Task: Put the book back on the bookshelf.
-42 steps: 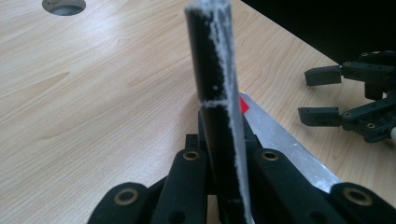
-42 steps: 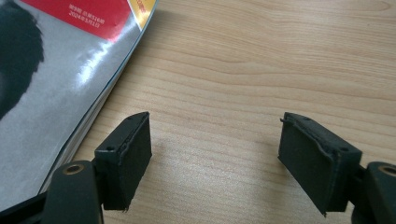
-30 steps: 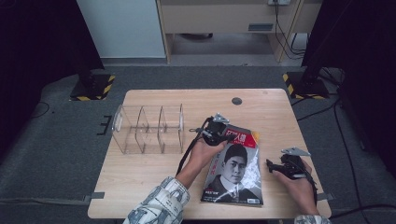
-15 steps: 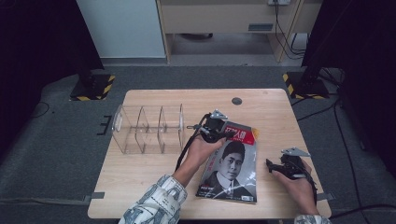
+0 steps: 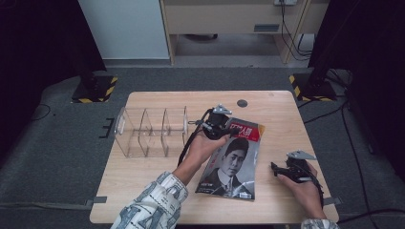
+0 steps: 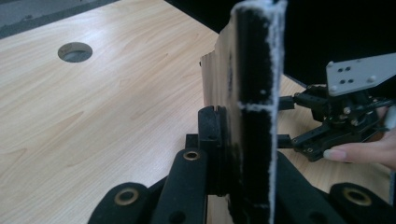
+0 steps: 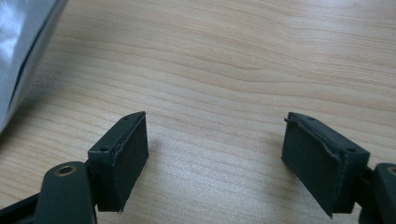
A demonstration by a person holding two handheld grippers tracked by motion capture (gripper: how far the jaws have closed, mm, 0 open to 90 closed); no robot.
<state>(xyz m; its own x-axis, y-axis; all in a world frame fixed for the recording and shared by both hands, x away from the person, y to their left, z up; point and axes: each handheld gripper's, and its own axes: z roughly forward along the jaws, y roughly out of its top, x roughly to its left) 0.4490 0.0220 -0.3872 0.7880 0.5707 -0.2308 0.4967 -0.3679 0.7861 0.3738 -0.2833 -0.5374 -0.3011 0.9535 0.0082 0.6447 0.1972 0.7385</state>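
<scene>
Gripping the magazine (image 5: 233,160) at its top edge with the left gripper (image 5: 216,125), jaws clamped on the pages, top end raised off the table (image 5: 143,191) while the lower end rests near the front edge; clear plastic rack (image 5: 152,132) just left of that gripper; right gripper (image 5: 279,170) low over bare wood right of the magazine, jaws spread wide, nothing between them

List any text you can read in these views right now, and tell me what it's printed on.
Magazine, red band at the top of the cover: large white characters, too blurred to read.
Magazine, lower cover by the portrait: small print, too small to read.
Clear divider rack, table, left gripper and right gripper: no lettering visible.
</scene>
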